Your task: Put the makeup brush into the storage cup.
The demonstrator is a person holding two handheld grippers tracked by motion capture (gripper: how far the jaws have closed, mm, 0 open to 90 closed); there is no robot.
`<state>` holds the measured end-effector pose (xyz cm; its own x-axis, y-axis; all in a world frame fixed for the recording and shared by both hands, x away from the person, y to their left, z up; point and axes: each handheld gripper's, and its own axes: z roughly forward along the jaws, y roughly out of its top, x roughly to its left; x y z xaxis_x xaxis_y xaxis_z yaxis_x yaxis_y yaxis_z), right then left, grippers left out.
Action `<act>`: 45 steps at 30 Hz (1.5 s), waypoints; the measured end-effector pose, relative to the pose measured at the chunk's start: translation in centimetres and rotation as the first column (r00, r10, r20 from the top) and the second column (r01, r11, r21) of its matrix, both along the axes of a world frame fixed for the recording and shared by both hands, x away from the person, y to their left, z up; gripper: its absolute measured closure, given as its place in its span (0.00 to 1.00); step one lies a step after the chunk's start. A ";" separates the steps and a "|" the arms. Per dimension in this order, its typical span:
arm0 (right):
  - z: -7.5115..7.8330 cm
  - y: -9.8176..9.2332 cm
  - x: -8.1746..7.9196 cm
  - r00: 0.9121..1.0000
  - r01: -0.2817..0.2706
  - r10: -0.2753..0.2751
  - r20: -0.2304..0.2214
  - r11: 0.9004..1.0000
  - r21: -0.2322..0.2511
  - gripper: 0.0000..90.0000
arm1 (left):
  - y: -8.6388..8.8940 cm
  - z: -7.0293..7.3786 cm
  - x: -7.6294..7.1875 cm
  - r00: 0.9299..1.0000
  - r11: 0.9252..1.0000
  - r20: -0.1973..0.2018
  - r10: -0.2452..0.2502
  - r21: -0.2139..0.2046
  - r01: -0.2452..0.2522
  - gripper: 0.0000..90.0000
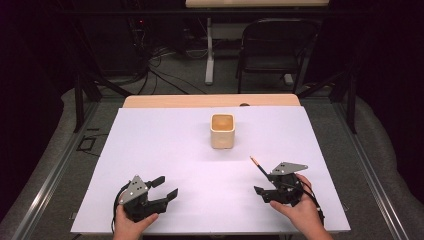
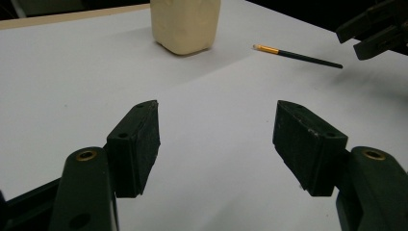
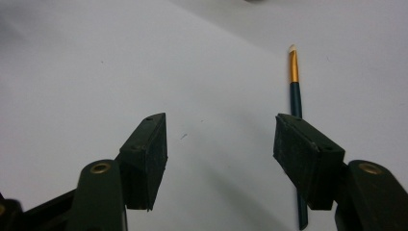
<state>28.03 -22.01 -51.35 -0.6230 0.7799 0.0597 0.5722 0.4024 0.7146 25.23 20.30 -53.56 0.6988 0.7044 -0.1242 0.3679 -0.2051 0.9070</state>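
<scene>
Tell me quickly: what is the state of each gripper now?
Left gripper: open, holding nothing.
Right gripper: open, holding nothing; the pencil lies beside its jaw.

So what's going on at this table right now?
A person sits at a white table with a gripper in each hand. Both the left gripper and the right gripper are open and hold nothing. A thin dark brush with a gold band lies flat on the table beside the right gripper, one of whose fingers sits over its handle. A cream square cup stands upright farther back, untouched.
</scene>
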 end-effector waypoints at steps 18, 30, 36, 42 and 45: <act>1.2 0.1 1.9 0.996 -0.018 0.010 -0.089 0.996 -0.088 0.40 | 0.1 -0.1 0.1 1.000 1.000 -0.007 0.001 0.003 -0.001 0.36; 1.0 -0.1 3.8 0.991 -0.021 0.000 -0.137 0.988 -0.151 0.40 | 0.0 -0.2 0.1 1.000 1.000 -0.009 -0.006 0.006 0.006 0.36; 1.1 0.0 5.1 0.986 -0.031 0.001 -0.168 0.984 -0.176 0.40 | 0.0 -0.2 0.1 1.000 1.000 -0.012 -0.006 0.009 0.006 0.36; 1.2 0.3 6.6 0.984 -0.028 -0.009 -0.176 0.978 -0.207 0.41 | -0.1 -0.3 0.1 1.000 1.000 -0.009 -0.010 0.018 0.010 0.36; 1.2 0.5 7.2 0.984 -0.025 -0.015 -0.180 0.976 -0.216 0.41 | -0.1 -0.3 0.1 1.000 1.000 -0.010 -0.012 0.020 0.012 0.36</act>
<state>35.26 -21.50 -50.12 -0.6216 0.7834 0.0005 0.6804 0.5395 0.4960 25.32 20.23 -53.83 0.7060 0.6985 -0.1171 0.3744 -0.2277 0.8989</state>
